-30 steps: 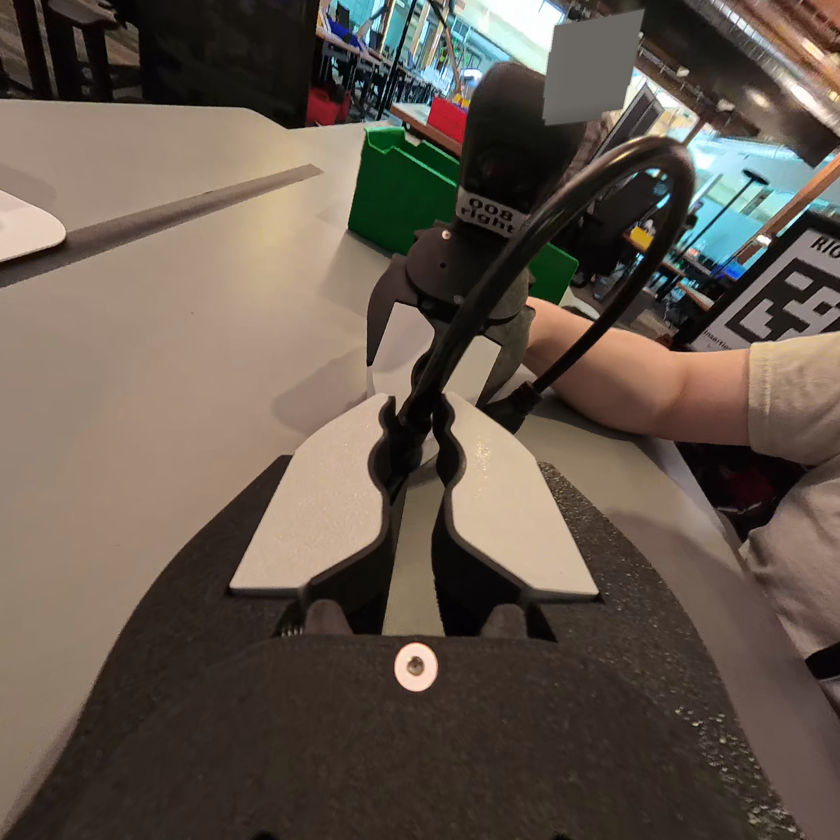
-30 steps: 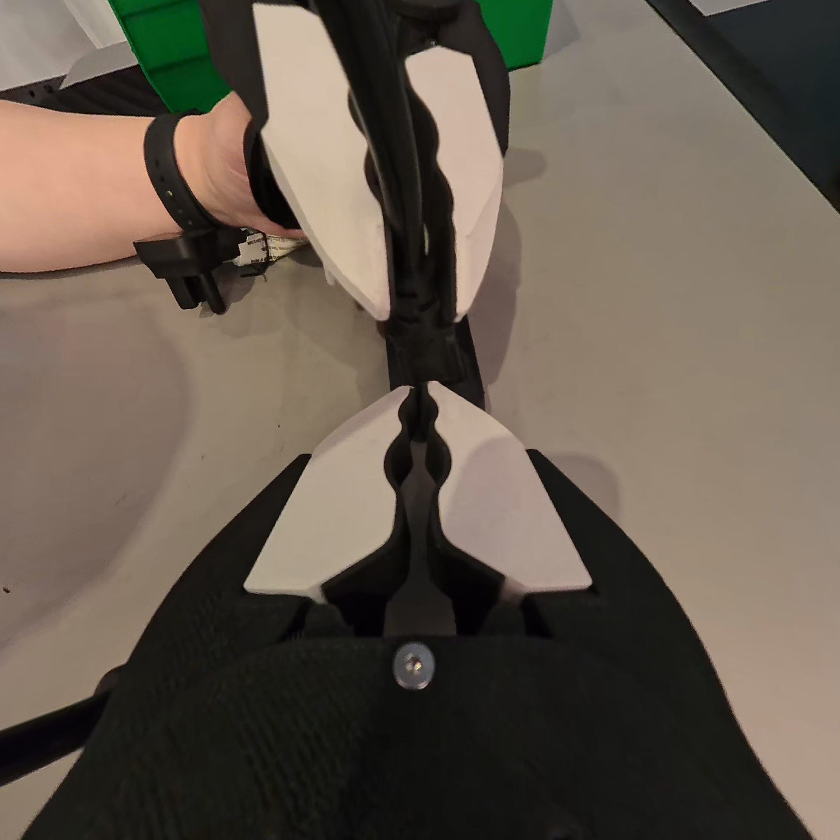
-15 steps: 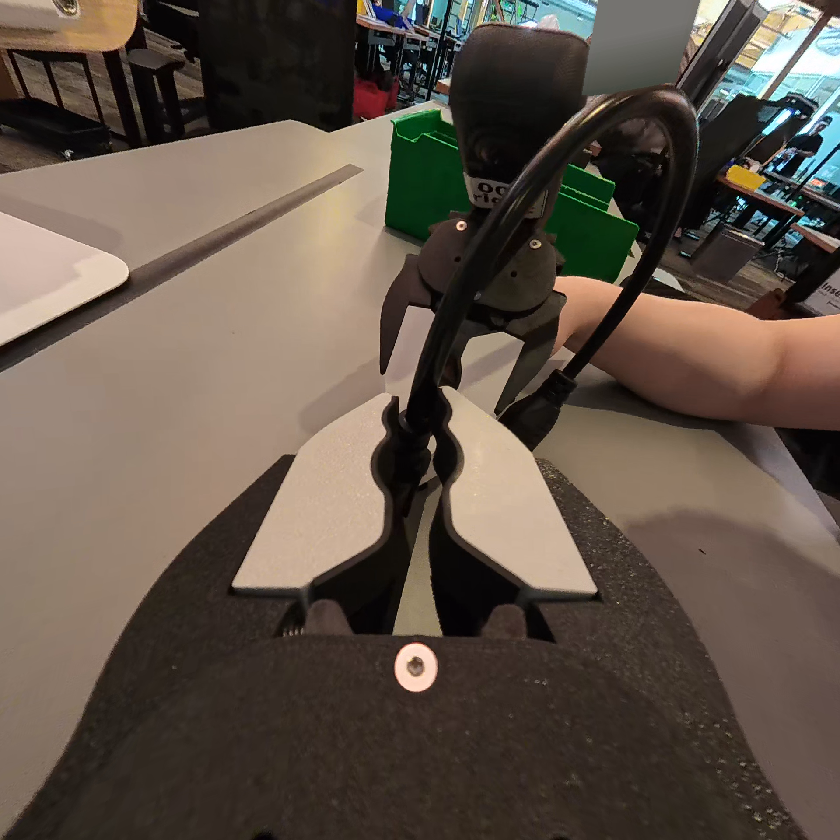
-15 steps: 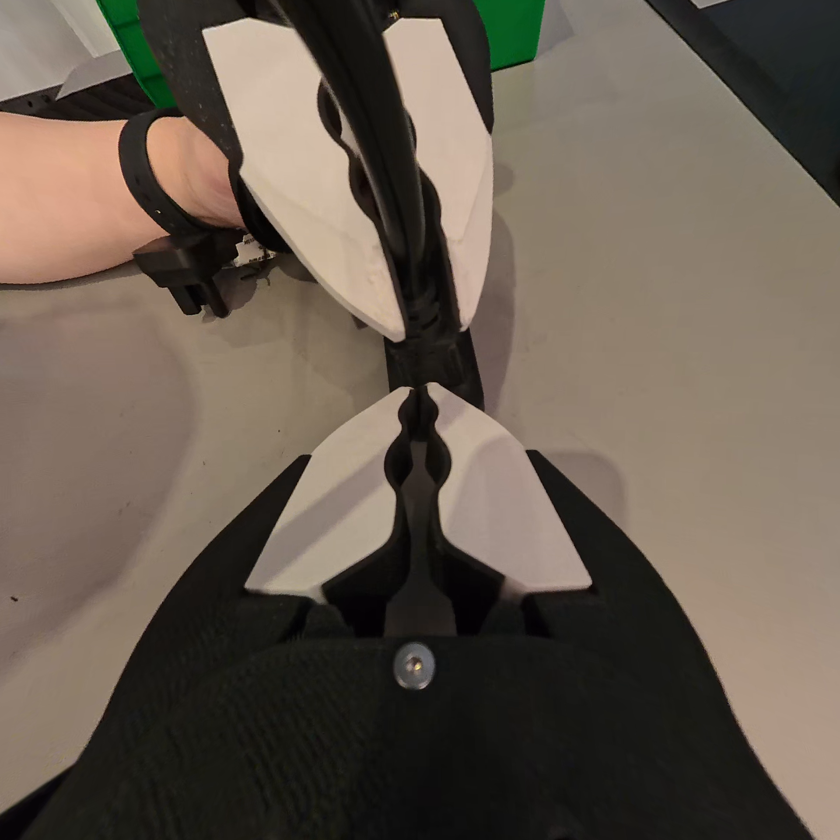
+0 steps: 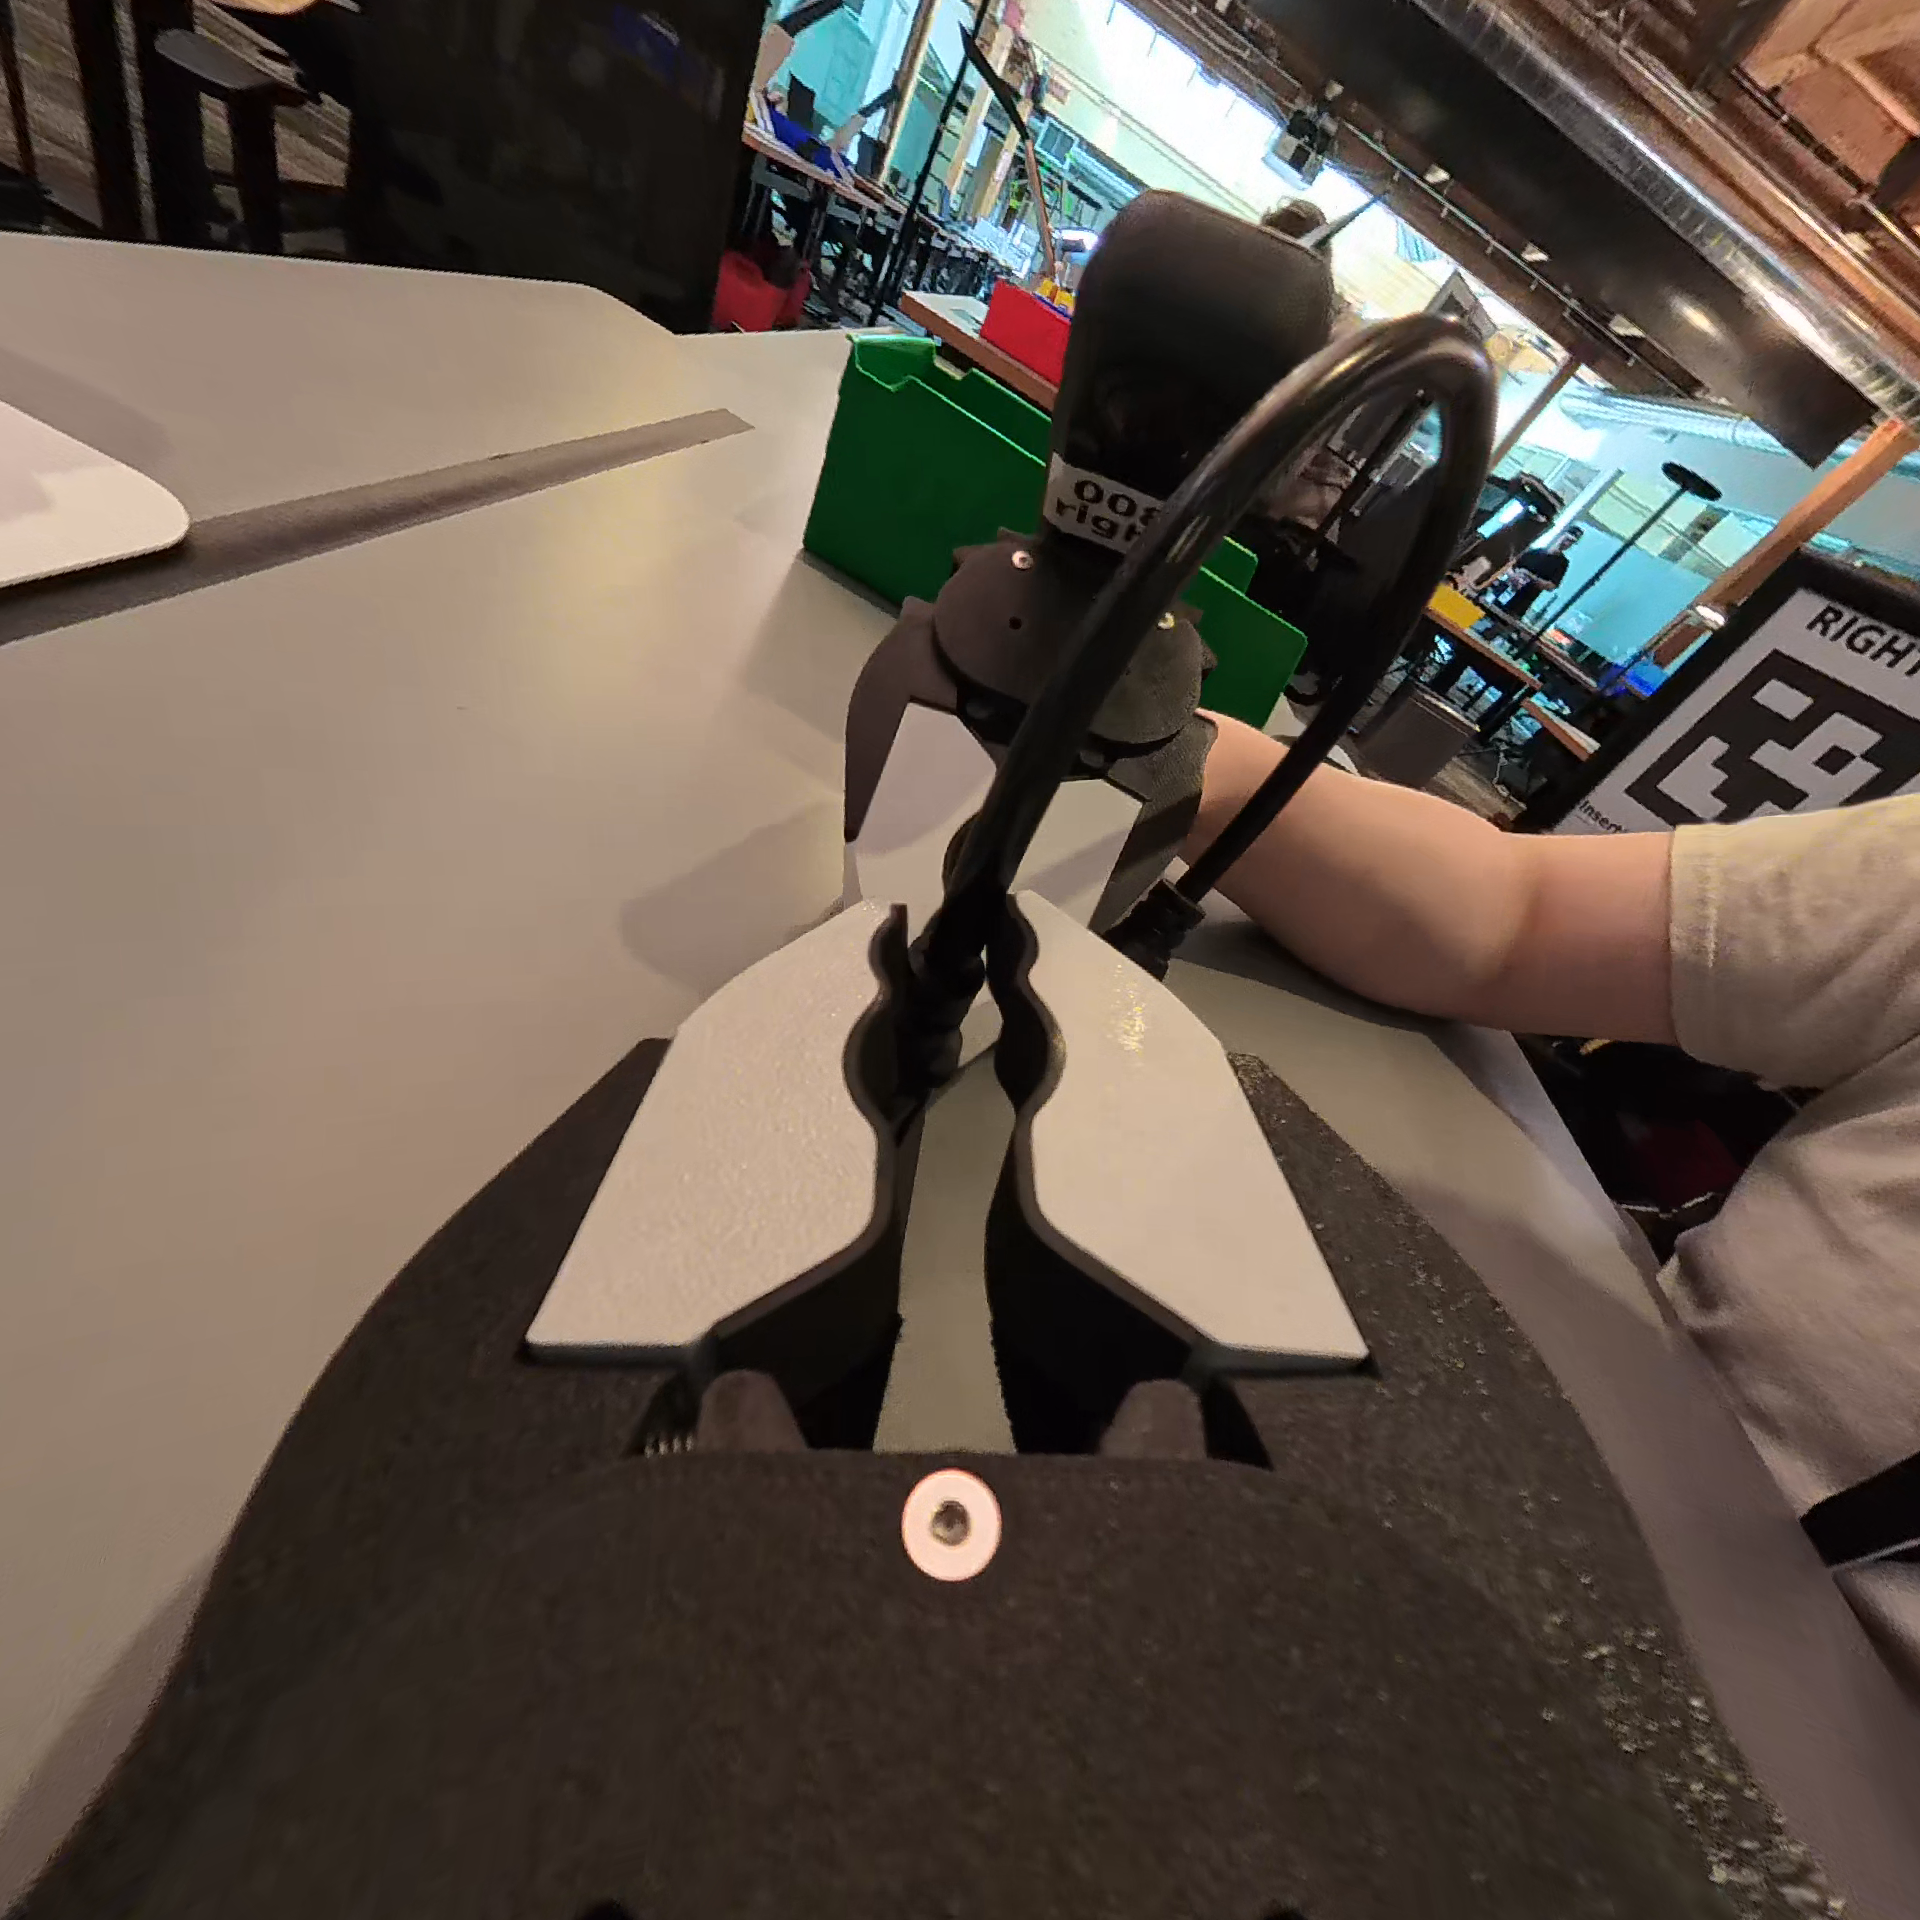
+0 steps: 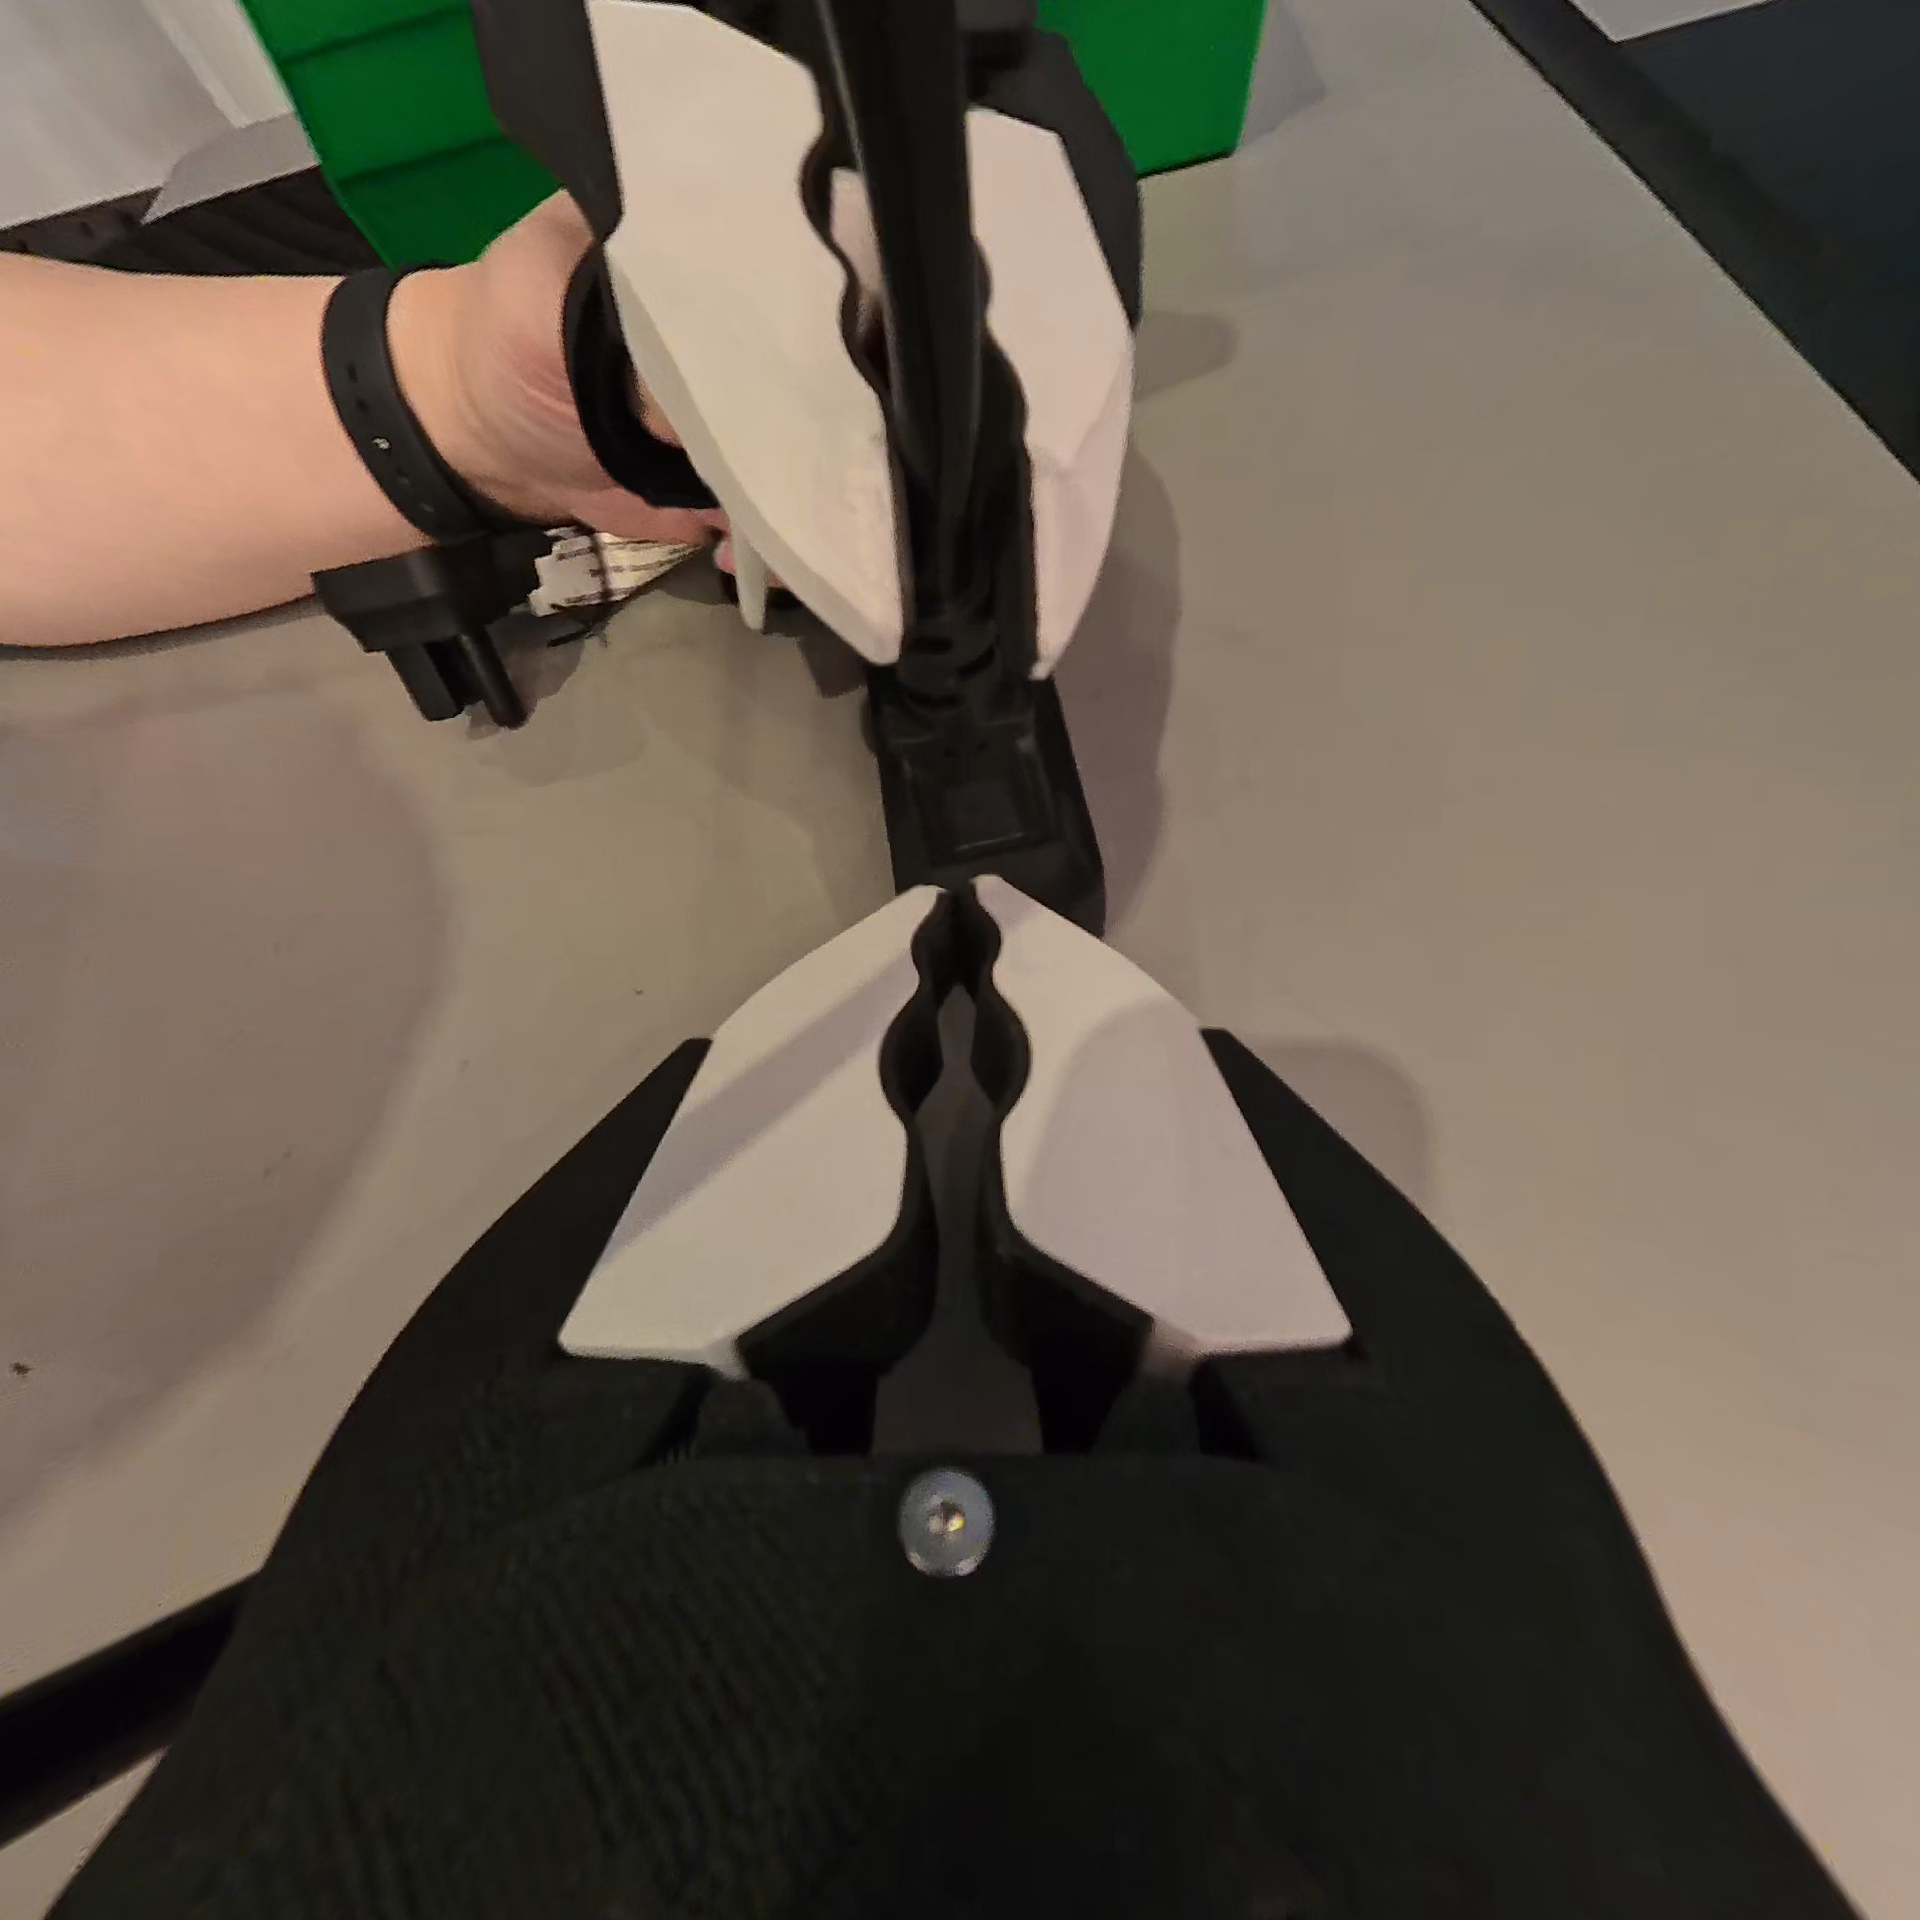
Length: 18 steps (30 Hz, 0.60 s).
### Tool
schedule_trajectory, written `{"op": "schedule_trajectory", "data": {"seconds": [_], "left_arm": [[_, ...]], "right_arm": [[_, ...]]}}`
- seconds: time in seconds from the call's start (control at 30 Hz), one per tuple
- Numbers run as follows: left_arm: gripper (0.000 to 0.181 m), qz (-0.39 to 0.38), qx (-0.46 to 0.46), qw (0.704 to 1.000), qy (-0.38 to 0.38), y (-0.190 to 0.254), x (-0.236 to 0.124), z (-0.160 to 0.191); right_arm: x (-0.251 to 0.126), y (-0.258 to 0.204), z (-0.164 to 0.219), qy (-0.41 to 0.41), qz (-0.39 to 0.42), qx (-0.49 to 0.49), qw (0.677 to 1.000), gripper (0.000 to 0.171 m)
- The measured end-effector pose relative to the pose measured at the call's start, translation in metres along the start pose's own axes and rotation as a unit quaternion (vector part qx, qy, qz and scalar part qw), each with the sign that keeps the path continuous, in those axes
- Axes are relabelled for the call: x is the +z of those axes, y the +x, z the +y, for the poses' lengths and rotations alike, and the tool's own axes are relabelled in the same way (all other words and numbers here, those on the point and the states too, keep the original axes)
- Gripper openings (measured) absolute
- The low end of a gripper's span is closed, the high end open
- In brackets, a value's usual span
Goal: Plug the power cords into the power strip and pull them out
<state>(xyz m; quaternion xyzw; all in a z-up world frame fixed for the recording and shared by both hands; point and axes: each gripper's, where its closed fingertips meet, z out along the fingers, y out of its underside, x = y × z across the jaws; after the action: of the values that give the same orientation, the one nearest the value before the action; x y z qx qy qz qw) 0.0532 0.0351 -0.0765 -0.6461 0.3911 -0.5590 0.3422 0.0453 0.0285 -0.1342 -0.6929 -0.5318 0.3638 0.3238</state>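
Between the left tongs: the left tongs (image 5: 951, 925) were clamped narrow on the ribbed collar of the black power cord (image 5: 1418, 338), just above its plug.
Ahead of the right tongs: the plug stood end-down in a black block, judged to be the power strip (image 6: 982, 810), which lay on the grey bench (image 6: 1455, 727) touching the right tips.
Right tongs: the right tongs (image 6: 961, 904) were drawn almost shut, with only a thin slit between the tips. Whether they pinched an edge of the strip could not be told.
Cord's look: it was glossy, round and thick, and rose from the left tongs in one tall arch, then dropped to a second moulded end (image 5: 1164, 920) beside the right tongs.
Spare plug: a loose black plug (image 6: 436, 634) with a white tag (image 6: 592, 566) lay to the left of both tongs, by the person's banded wrist (image 6: 384, 416).
Handling: the cord was probably light but springy, since the arch held its own shape, so it would likely push back and twist a loose grip. The sheath looked smooth and might slip.
Where to hold: the ribbed collar or the plug body seemed best, because the ribs gave the scalloped pads purchase; the bare cable would flex.
Beyond the tongs: a green bin (image 5: 935, 488) stood well apart.
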Motion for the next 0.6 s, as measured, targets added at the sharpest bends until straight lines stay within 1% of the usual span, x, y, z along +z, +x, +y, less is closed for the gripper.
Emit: {"op": "schedule_trajectory", "data": {"seconds": [0.1, 0.2, 0.27, 0.33, 0.4, 0.47, 0.53, 0.6], "left_arm": [[0.015, 0.003, -0.005, 1.000, 0.000, -0.001, 0.000, 0.000], [0.015, 0.003, 0.000, 1.000, 0.000, 0.000, 0.001, 0.000], [0.017, 0.016, -0.006, 1.000, -0.001, 0.002, 0.001, 0.000], [0.021, 0.031, -0.015, 0.999, 0.001, 0.004, 0.000, -0.001], [0.027, 0.028, -0.001, 1.000, -0.004, 0.006, 0.001, 0.001], [0.031, 0.000, 0.031, 0.999, -0.022, 0.005, 0.004, 0.005], [0.033, -0.041, 0.060, 0.995, -0.068, -0.002, 0.011, 0.016], [0.018, -0.083, 0.079, 0.991, -0.072, -0.010, 0.011, 0.015]], "right_arm": [[0.005, 0.001, -0.004, 0.001, 0.007, 0.005, 1.000, 0.005], [0.004, 0.002, -0.003, 0.001, -0.007, 0.029, 1.000, 0.006], [0.003, 0.001, -0.003, 0.002, -0.010, 0.027, 1.000, 0.004], [0.003, 0.001, -0.003, 0.001, -0.001, 0.010, 1.000, 0.004], [0.003, 0.001, -0.003, 0.001, 0.009, 0.000, 1.000, 0.004], [0.003, 0.001, -0.003, 0.001, 0.009, 0.001, 1.000, 0.006], [0.003, 0.001, -0.003, 0.001, 0.007, 0.004, 1.000, 0.006], [0.003, 0.002, -0.003, 0.001, 0.007, 0.005, 1.000, 0.006]]}}
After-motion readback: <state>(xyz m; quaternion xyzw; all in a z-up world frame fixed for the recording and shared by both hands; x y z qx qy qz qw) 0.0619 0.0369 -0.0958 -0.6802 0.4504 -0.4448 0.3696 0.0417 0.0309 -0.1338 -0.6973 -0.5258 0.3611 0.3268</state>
